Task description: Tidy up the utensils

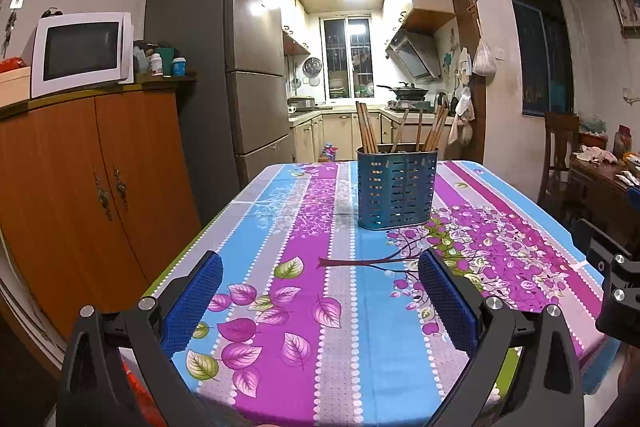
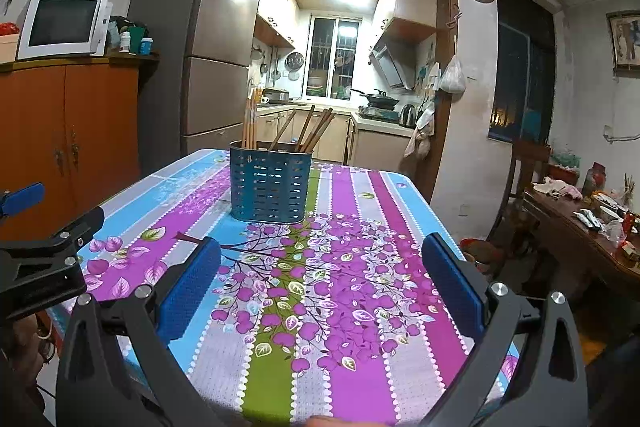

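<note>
Left wrist view: chopsticks (image 1: 400, 127) seen standing in blue holder (image 1: 396, 193) on table (image 1: 280, 307); none left loose. Left gripper (image 1: 320, 295) and right gripper (image 2: 320, 283) held wide, empty; task judged done

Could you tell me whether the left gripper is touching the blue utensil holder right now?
Apart. The left wrist view shows the left gripper open, with bare tablecloth between it and the blue utensil holder.
</note>
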A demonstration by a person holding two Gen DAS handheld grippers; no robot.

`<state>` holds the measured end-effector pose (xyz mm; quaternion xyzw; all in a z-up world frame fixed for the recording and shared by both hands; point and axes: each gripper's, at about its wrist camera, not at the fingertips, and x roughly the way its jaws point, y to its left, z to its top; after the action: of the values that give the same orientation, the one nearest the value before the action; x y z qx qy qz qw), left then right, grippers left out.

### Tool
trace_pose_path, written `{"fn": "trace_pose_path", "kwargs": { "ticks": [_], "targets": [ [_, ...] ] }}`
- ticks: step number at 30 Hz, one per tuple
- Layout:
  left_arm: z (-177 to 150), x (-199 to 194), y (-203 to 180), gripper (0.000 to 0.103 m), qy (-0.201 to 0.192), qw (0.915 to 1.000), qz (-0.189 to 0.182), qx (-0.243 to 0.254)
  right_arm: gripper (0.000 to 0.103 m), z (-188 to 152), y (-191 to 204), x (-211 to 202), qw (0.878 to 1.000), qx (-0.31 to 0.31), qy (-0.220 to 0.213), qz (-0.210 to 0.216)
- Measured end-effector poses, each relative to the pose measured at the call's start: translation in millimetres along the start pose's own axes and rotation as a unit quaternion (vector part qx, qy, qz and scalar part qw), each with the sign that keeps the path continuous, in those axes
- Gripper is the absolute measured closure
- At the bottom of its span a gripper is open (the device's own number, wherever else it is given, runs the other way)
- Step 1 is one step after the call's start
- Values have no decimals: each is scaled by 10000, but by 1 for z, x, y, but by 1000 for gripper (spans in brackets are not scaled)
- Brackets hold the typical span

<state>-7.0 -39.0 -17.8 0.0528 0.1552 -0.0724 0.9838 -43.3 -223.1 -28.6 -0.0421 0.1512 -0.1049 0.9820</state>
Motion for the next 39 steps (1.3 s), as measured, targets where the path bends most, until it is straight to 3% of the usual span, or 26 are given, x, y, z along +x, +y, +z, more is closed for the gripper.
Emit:
{"fn": "trace_pose_path", "kwargs": {
  "ticks": [39],
  "targets": [
    [0, 5, -10, 5, 30, 9998, -116, 165, 6, 5, -6, 2, 9999, -41, -13, 152]
  ]
}}
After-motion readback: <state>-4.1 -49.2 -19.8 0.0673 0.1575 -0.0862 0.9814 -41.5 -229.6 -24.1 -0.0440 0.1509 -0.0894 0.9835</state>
